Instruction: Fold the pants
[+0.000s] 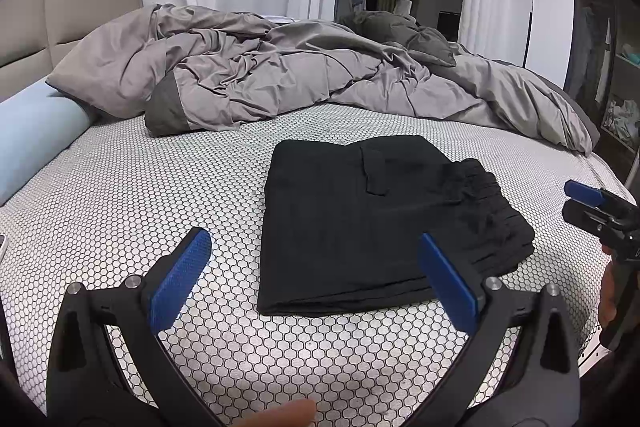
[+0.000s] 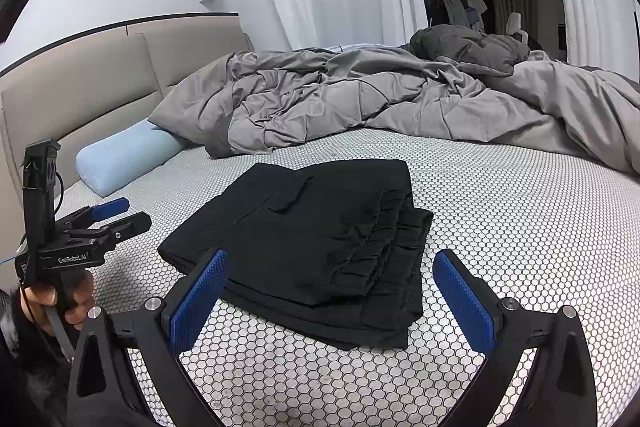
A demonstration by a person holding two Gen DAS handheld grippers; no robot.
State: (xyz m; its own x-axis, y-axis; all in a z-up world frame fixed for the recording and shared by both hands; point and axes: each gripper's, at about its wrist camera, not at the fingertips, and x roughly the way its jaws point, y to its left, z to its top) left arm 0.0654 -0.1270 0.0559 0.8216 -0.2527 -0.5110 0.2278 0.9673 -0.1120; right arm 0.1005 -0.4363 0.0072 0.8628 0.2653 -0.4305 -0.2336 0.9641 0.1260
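Lying folded into a compact stack near the mattress's (image 1: 120,187) front edge, the pants (image 1: 372,227) appear finished; left gripper (image 1: 316,283) and right gripper (image 2: 332,291) hover spread wide, empty.

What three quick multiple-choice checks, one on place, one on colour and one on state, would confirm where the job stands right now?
1. Where do the pants lie?
A. on the honeycomb-patterned mattress
B. on the grey duvet
C. on the floor

2. What colour is the bolster pillow?
A. red
B. light blue
C. black

3. How are the left tongs and the right tongs?
A. both shut on cloth
B. one open, one shut
C. both open, holding nothing

Answers: 1 A, the mattress pattern surrounds the folded stack; 2 B, pale blue by the headboard; 3 C, both sets of blue pads stand wide apart.
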